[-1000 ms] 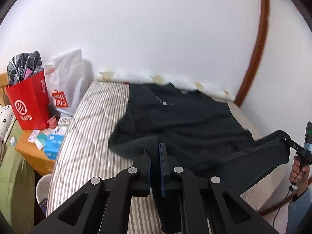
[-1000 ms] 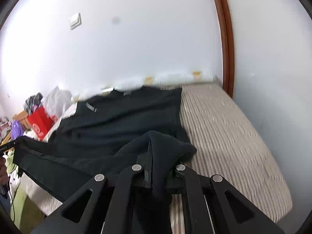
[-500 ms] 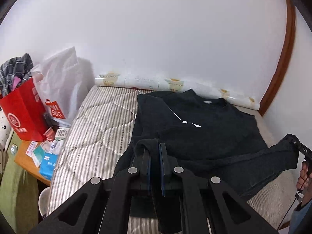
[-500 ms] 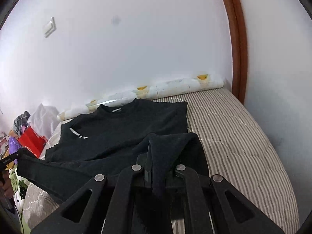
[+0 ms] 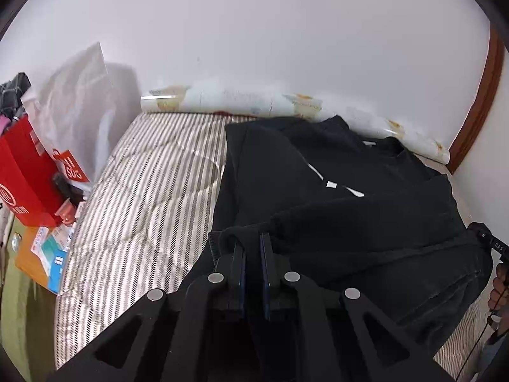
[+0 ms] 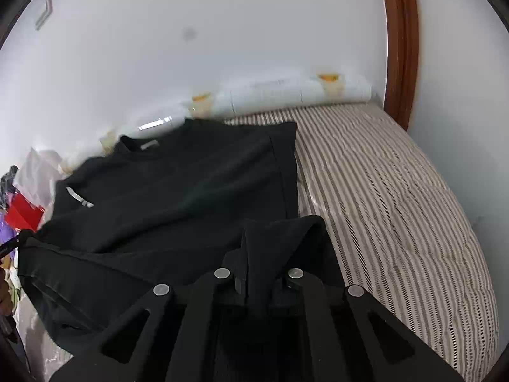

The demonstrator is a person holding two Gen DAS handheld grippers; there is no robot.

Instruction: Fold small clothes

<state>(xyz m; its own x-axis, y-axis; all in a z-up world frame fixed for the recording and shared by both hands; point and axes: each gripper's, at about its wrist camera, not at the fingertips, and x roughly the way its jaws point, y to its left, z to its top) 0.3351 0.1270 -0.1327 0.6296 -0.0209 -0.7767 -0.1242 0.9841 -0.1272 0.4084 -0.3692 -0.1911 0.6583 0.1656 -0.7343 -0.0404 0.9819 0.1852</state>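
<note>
A black sweatshirt (image 5: 334,172) lies on the striped bed, collar toward the wall, its near hem lifted. It also shows in the right wrist view (image 6: 191,184). My left gripper (image 5: 253,248) is shut on the hem's left corner. My right gripper (image 6: 254,267) is shut on the hem's right corner, with cloth draped over its fingers. The hem hangs taut between the two grippers above the shirt's body. The right gripper shows at the right edge of the left wrist view (image 5: 486,238).
The striped mattress (image 6: 381,191) runs to a white wall with a paper roll (image 5: 241,102) along it. A red bag (image 5: 22,175) and white plastic bag (image 5: 76,102) stand left of the bed on a wooden table (image 5: 31,261). A brown door frame (image 6: 397,47) stands at the right.
Both grippers have carried the hem forward toward the collar and lower over the bed. The shirt's body has settled flatter and the fold has grown.
</note>
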